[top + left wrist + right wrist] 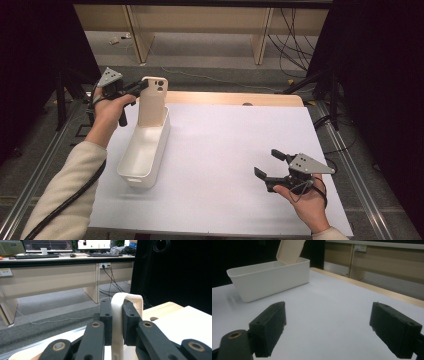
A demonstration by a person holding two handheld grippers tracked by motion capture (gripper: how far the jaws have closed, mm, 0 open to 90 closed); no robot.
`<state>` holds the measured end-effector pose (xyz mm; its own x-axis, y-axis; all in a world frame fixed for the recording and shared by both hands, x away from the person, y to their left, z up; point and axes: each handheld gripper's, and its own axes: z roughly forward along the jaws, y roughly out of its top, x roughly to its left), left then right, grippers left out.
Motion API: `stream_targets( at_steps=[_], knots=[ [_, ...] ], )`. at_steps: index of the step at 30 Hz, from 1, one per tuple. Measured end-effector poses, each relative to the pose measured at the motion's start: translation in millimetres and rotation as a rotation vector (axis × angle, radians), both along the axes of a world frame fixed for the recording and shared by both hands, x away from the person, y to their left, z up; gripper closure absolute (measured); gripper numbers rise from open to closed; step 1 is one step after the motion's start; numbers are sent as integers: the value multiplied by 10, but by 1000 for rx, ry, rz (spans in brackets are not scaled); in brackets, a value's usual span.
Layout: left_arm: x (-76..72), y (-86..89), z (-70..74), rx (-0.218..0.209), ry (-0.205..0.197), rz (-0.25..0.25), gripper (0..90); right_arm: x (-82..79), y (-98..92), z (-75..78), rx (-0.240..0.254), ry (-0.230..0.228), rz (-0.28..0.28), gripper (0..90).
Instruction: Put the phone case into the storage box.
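Note:
A cream phone case (152, 101) stands upright with its lower end inside the far end of a white rectangular bin (144, 150). My left gripper (142, 88) is shut on the case's upper left edge. In the left gripper view the case (117, 322) is pinched edge-on between the two black jaws. My right gripper (266, 163) hovers open over the white mat at the front right, with nothing between its pads (270, 327). Across the mat in the right gripper view are the bin (268, 278) and the case (289, 251) leaning out of it.
The white mat (225, 150) covers most of the table, and a wooden strip (235, 98) runs along the far edge. Black frames and cables flank both sides. Desks with monitors (50, 245) stand beyond the table.

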<state>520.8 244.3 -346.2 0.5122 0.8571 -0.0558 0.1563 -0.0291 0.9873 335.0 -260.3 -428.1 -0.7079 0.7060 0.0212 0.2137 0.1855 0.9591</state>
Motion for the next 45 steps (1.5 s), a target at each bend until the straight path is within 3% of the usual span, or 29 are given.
stream_targets(
  at_steps=[45],
  knots=[
    [140,-35,-91,15,27,9,809,5,-4,-6,1,-7,-2,151]
  ],
)
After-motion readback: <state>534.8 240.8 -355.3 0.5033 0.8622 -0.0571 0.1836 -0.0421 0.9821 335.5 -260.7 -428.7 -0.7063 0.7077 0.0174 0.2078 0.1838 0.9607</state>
